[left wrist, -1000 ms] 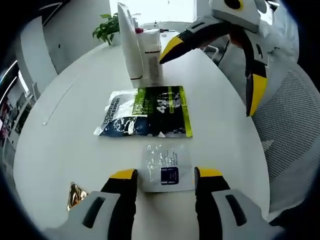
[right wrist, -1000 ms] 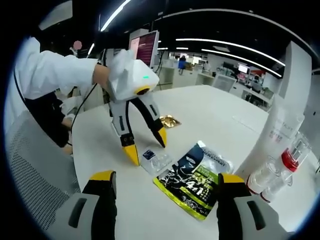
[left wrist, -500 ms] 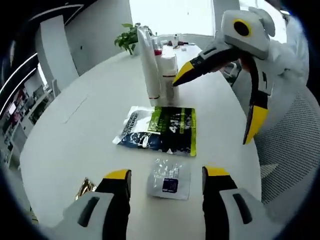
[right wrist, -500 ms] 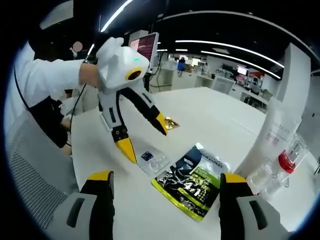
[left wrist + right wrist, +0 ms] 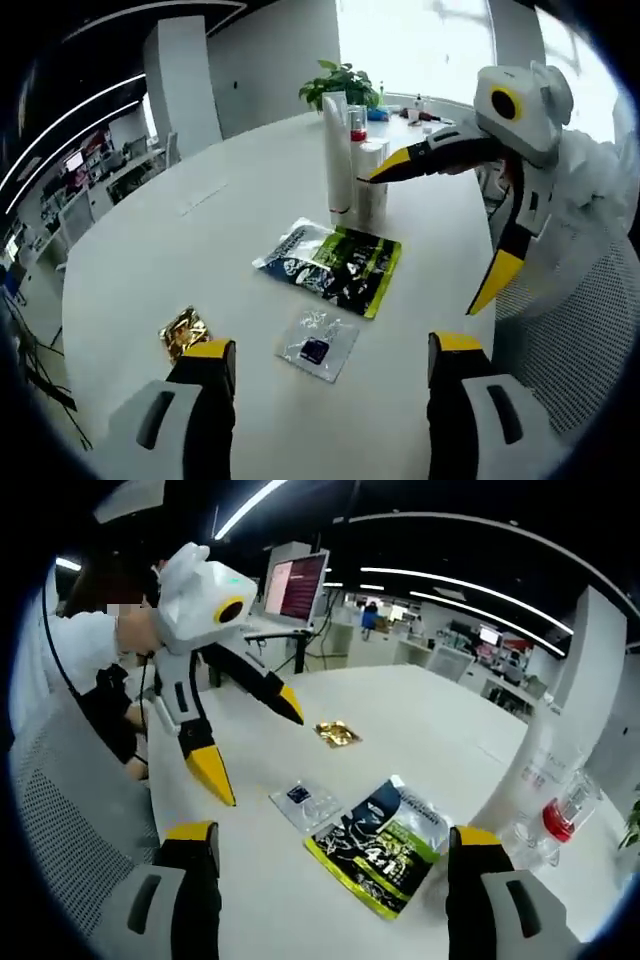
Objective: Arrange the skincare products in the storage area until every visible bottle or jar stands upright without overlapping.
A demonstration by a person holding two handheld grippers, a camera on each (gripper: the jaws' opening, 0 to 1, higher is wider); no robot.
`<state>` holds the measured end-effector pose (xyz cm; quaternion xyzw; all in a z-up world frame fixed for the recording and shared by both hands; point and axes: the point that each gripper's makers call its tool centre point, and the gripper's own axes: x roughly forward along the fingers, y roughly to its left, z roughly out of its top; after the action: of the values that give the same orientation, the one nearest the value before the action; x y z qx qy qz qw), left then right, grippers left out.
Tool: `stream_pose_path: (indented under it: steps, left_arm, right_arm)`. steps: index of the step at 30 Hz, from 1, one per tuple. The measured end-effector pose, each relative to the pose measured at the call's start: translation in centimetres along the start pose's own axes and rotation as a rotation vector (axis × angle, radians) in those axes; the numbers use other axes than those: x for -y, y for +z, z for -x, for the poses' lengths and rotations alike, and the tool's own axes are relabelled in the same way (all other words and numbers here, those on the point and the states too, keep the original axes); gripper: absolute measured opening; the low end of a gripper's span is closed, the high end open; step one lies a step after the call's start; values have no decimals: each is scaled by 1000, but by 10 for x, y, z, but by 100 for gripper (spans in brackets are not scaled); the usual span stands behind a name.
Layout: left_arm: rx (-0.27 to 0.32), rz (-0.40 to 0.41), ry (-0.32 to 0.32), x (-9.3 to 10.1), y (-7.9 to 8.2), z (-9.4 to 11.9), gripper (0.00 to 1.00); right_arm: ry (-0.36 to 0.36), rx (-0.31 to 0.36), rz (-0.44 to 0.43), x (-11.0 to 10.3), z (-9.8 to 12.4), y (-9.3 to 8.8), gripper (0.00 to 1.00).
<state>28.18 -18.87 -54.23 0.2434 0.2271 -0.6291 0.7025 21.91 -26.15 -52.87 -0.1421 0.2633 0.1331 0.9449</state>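
Print on the green pouch (image 5: 335,267) and clear sachet (image 5: 316,343) is too small to read.

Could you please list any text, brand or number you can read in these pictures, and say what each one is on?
"4in1": large white print on the green and black pouch, read in the right gripper view.
Other print on the pouch: too small to read.
Clear sachet with a dark label: too small to read.
White tube: faint lettering, blurred.
Monitor: blurred.

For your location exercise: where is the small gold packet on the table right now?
In the left gripper view the gold packet lies flat on the white table, just beyond the left claw, left of the small clear sachet.
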Motion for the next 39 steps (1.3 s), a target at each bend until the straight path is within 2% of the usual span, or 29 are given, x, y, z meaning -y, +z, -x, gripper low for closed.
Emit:
stream_pose_path:
  steps: [2,4,9,13,15,20,28,39]
  left_arm:
    - [30,49,30,0,5,8,84]
    - [37,63,29,4,7,14,87]
    - [98,137,15,20,21,26,90]
    - [97,139,75,15,18,31,95]
    - [91,148,80,16,16,31,99]
    - [83,151,89,17,12,34,99]
    - [104,196,124,13,12,42,99]
    - [64,213,133,17,2,40,99]
  right_arm:
    - [-22,4,13,3,7,2,96]
    - [-44,20,8,7,16,6,98]
    - [-97,64,-17,20,35,17,99]
    - [-139,69,-23,30,47,18,99]
    - [-153,69,-31,34,52,16,99]
    - [-166,8,-29,40,54,0,100]
    - [-208,18,-91,51,61,-5,100]
    - [-215,-7,-127,52,63,-18,100]
